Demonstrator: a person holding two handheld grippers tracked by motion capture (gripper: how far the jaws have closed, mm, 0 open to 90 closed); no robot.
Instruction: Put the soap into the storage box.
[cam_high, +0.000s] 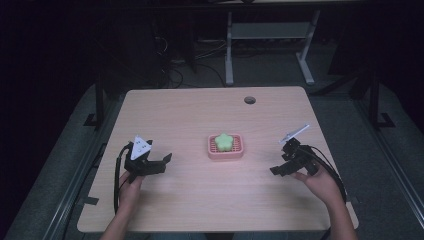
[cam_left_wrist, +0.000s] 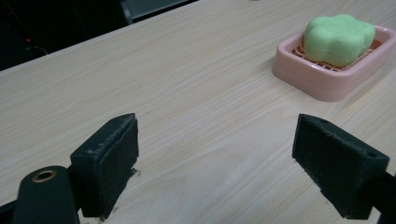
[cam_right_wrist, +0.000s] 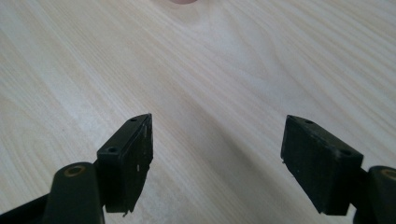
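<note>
The left gripper (cam_high: 159, 161) rests low over the pale wood-grain tabletop (cam_high: 200, 200), jaws spread wide with nothing between them; ahead of it and off to its right stands the pink ribbed plastic soap dish (cam_left_wrist: 327, 77), carrying a green flower-shaped soap bar (cam_left_wrist: 338, 37) seated squarely on the ribs, presumably so it sits clear of any water. The right gripper (cam_high: 281, 169) sits on the dish's far side, well apart from it, jaws likewise parted and empty. Both tools point inward at the dish, a stance that suggests a two-sided approach; a pink sliver at the top edge of the right gripper view is probably the dish rim
</note>
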